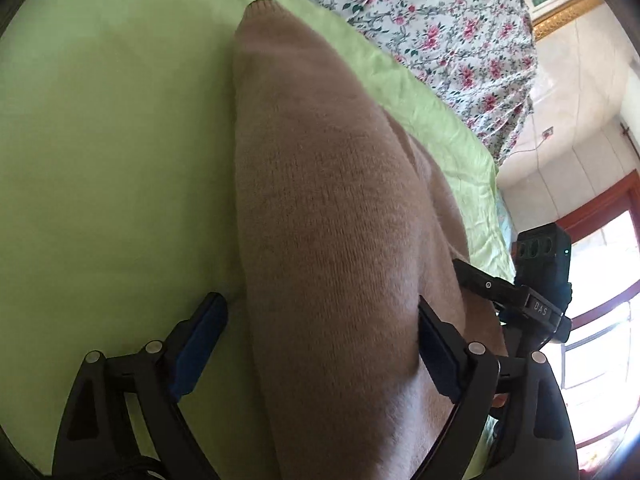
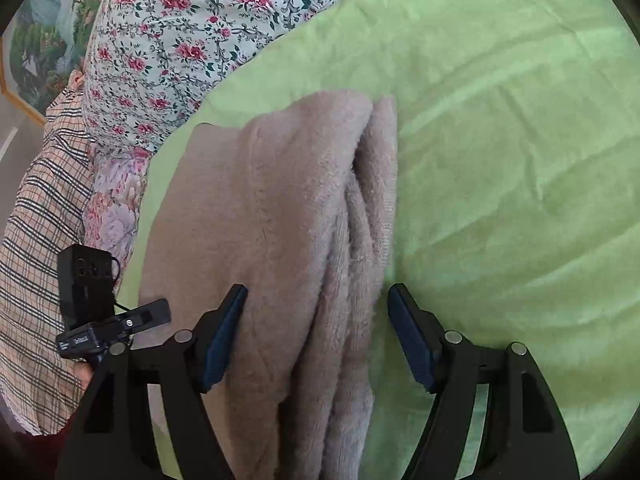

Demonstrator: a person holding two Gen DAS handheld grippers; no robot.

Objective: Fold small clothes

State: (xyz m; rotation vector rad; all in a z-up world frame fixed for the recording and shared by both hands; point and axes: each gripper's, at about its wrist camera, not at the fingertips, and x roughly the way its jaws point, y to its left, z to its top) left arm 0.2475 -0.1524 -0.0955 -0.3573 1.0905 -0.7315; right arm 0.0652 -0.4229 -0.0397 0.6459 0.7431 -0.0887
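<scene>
A beige knitted garment (image 1: 320, 180) lies folded lengthwise on the green sheet (image 1: 100, 140), running away from me. My left gripper (image 1: 320, 304) is open and straddles its near end: the right pad brushes the knit and the left pad stands off over the sheet. In the right wrist view the same garment (image 2: 280, 200) shows its fuzzy layered edges stacked along the right side. My right gripper (image 2: 316, 290) is open around that end, its left pad against the fabric and its right pad apart above the green sheet (image 2: 500, 140).
A floral quilt (image 1: 420, 20) (image 2: 180, 32) is heaped beyond the sheet. A plaid cloth (image 2: 40, 240) lies at the left. Each view shows the black camera box (image 1: 540, 248) (image 2: 88, 280) of the other gripper close beside the garment. A bright window (image 1: 600, 300) is at the right.
</scene>
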